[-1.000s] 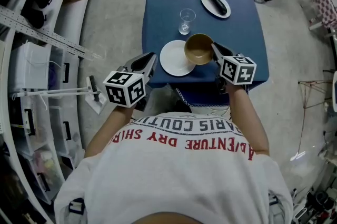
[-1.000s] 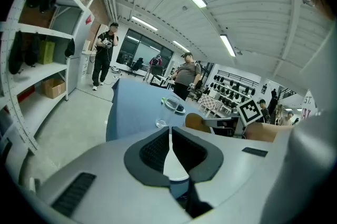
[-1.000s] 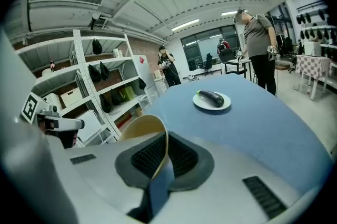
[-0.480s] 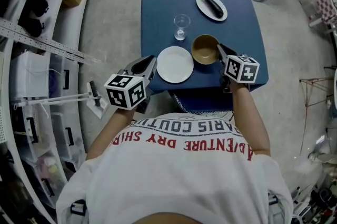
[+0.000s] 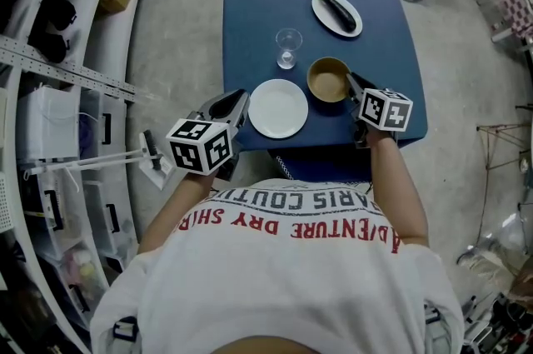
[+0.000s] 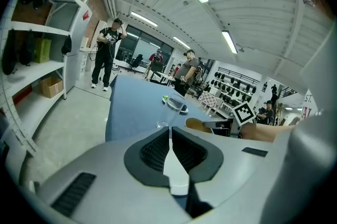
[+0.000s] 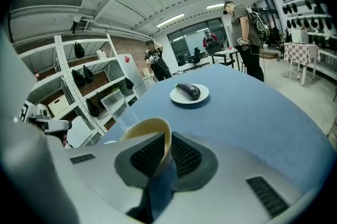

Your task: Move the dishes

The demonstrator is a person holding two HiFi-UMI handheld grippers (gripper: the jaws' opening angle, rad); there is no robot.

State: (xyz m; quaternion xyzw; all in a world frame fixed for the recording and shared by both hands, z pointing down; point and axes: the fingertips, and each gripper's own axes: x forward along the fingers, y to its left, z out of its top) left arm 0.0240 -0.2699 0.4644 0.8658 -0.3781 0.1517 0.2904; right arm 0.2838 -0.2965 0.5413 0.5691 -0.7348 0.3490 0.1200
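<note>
Rim-pinched for carrying: right gripper (image 5: pixel 352 82) jaws on round tan bowl (image 5: pixel 326 80) at 3 o'clock, left gripper (image 5: pixel 243 102) jaws on round white plate (image 5: pixel 280 109).

table (image 5: pixel 250 2): plain deep blue cloth. bowl (image 5: pixel 326 82) was tan at the rim, brown inside. near plate (image 5: pixel 277 108): plain white. far plate (image 5: pixel 326 16): white, under a purple-black aubergine (image 5: pixel 340 9) with a green stalk. glass (image 5: pixel 288 47): clear. left claw (image 5: pixel 241 98) and right claw (image 5: pixel 350 80) had grey shells and black ribbed pads (image 6: pixel 152 152). their cubes (image 5: pixel 200 144) carried black-and-white square markers. shirt (image 5: pixel 283 277): white, red lettering. floor (image 5: pixel 179 36): pale grey.
</note>
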